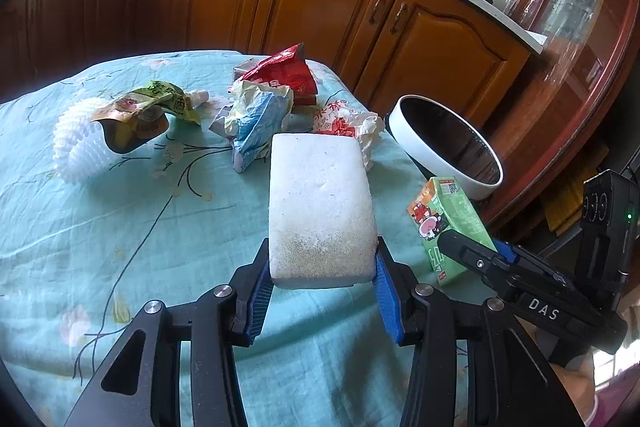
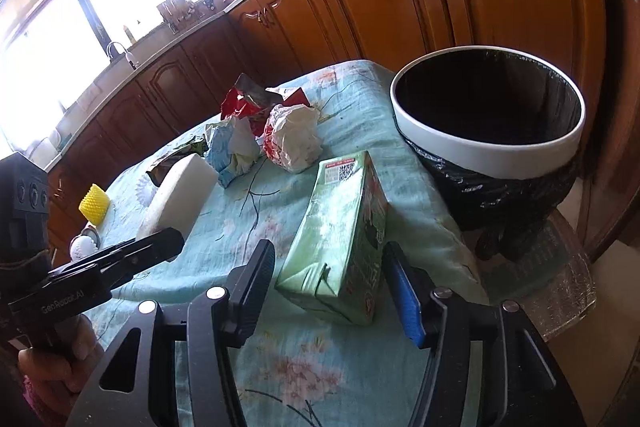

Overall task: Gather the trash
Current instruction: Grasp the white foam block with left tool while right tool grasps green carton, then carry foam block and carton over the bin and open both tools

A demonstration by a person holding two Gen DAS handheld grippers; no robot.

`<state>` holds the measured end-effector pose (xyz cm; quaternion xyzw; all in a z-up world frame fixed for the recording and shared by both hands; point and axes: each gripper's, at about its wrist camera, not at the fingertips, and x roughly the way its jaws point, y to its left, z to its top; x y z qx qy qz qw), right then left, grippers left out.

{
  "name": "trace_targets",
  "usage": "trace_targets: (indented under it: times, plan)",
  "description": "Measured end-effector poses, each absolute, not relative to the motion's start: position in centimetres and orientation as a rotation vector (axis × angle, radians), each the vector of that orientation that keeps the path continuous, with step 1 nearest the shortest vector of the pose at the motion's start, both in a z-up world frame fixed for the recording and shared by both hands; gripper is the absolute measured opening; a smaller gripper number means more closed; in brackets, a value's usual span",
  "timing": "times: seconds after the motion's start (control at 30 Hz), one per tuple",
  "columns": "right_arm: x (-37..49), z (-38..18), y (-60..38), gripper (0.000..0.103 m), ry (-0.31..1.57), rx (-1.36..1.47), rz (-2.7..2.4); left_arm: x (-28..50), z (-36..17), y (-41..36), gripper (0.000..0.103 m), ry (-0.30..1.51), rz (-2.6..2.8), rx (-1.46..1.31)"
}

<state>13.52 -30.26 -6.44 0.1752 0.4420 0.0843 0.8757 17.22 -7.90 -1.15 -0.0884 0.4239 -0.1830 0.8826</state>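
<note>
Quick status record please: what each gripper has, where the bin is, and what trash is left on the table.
left gripper: shut on the white foam block
right gripper: open, green carton between the jaws, pads not pressing
bin: white rim, black liner, beside the table's far right corner
left on table: red wrapper, blue and white wrapper, crumpled paper, green pouch, white foam net

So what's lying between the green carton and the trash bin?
Nothing: in the right wrist view only bare floral tablecloth separates the green carton from the trash bin, which stands just past the table's edge.
</note>
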Motion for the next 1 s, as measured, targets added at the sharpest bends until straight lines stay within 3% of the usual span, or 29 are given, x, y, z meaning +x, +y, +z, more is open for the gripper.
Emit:
trace_targets:
  times: [0.1,1.0]
  plan:
    - [14.1,-6.8,-30.3,0.032,0.935,0.336,0.156,17.3,-1.1,-8.3,0.045,0.883,-0.385,-0.180]
    - [14.9,-4.0,-42.1,0.032,0.827,0.429,0.051,23.9,-0.5,-20.3,0.045,0.897,-0.530,-0.064]
